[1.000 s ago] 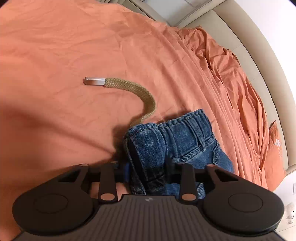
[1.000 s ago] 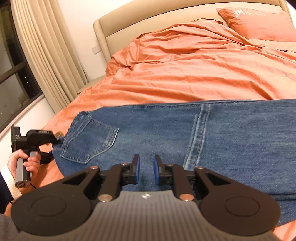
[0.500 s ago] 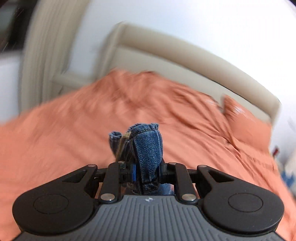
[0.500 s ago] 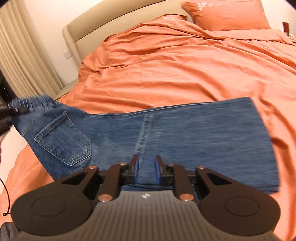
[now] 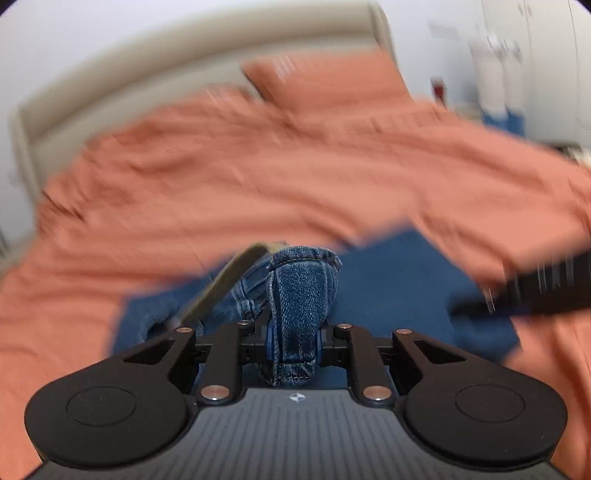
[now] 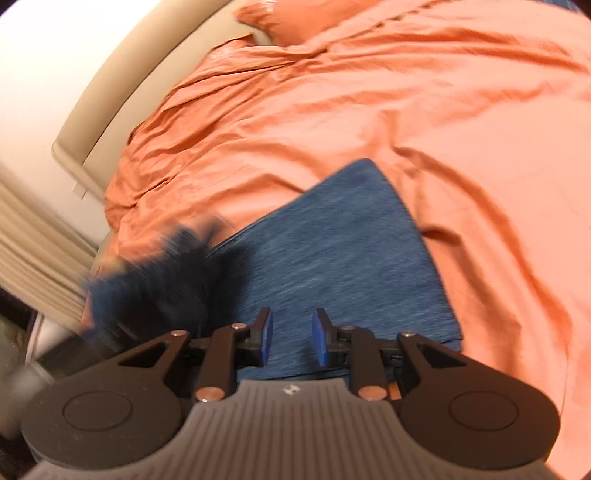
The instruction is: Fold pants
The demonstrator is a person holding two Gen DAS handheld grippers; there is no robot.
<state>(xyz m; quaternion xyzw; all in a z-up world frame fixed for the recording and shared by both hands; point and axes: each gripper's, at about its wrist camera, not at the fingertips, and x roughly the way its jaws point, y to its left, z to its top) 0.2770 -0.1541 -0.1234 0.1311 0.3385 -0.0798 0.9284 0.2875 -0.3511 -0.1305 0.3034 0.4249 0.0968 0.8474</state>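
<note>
Between the fingers of the left gripper (image 5: 293,338) sits a thick bunch of blue denim, the waistband end of the pants (image 5: 303,295), and the pads are clenched on it from both sides. A beige woven belt (image 5: 225,280) hangs out of this bunch toward the left. Just behind it, the rest of the pants lies flat on the orange bedsheet (image 5: 240,184), and the picture there is blurred. At the right edge a dark blurred bar crosses over the denim; I think it is the right gripper (image 5: 546,288), but I cannot tell for sure.

From the right wrist view, the right gripper (image 6: 291,338) has its jaws opening, with a gap between the blue pads and nothing pressed between them; the flat denim leg (image 6: 351,240) lies below and beyond. To the left a dark blue smear of lifted denim is too blurred to read. Farther away are the rumpled sheet, an orange pillow (image 6: 295,14) and the beige headboard (image 6: 122,92).
</note>
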